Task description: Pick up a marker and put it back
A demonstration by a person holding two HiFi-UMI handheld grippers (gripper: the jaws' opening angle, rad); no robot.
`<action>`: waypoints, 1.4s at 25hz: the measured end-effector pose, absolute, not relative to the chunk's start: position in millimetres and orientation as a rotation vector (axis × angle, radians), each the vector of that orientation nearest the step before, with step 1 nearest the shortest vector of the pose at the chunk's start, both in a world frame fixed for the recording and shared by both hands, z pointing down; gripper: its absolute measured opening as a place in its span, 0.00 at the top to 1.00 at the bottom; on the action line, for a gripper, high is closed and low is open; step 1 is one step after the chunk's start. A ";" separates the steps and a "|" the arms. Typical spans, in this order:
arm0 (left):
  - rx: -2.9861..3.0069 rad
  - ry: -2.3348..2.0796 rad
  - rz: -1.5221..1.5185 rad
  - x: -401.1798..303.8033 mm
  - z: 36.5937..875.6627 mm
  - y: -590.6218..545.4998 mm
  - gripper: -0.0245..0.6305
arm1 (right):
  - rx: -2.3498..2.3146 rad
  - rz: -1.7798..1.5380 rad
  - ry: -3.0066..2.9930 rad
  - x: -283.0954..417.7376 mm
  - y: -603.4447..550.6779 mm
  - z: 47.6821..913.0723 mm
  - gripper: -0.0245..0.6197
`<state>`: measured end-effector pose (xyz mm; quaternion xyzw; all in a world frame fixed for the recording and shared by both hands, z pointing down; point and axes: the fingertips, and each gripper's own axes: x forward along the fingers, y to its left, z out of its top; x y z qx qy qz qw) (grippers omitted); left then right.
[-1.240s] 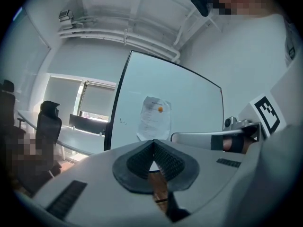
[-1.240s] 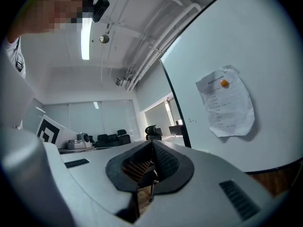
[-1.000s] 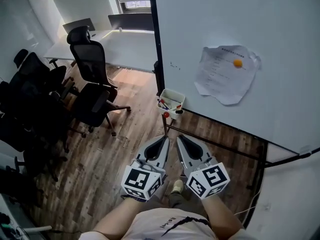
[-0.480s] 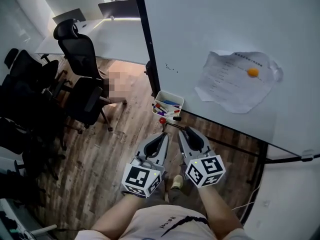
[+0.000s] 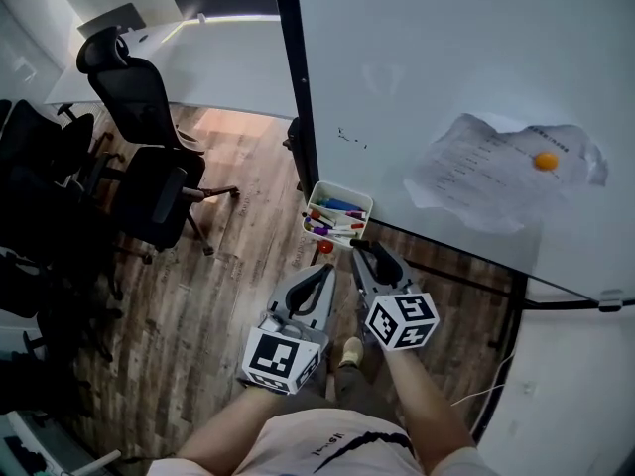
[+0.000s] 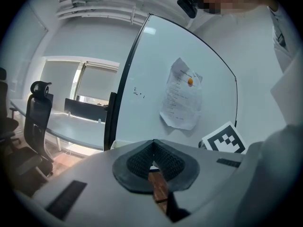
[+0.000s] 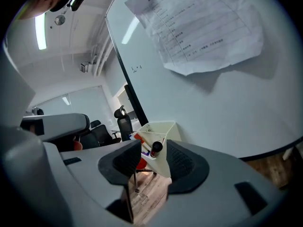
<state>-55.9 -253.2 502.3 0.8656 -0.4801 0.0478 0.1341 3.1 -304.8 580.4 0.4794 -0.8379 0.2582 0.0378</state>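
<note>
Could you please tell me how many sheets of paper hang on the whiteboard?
1: a crumpled sheet, up right of the marker tray, pinned by an orange magnet.

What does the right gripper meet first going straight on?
Probably the near corner of the white marker tray, by the black-capped marker; depth unclear. The right gripper has just been opening its fingers, nothing gripped.

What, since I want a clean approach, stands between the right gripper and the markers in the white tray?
Nothing visible. The right gripper has just been opening its empty jaws, and the markers in the tray lie straight ahead across open air.
</note>
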 end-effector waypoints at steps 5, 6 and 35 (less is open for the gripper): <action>2.510 -1.352 0.162 -58.1 511.5 -259.6 0.95 | 1.497 0.869 -2.525 1.4 -316.2 597.6 0.74; 2.511 -1.344 0.168 -57.7 513.3 -260.4 0.95 | 1.498 0.882 -2.520 1.1 -317.6 600.1 0.74; 2.557 -1.351 0.118 -50.4 460.4 -244.4 0.95 | 1.442 0.584 -2.630 12.3 -291.4 485.8 0.86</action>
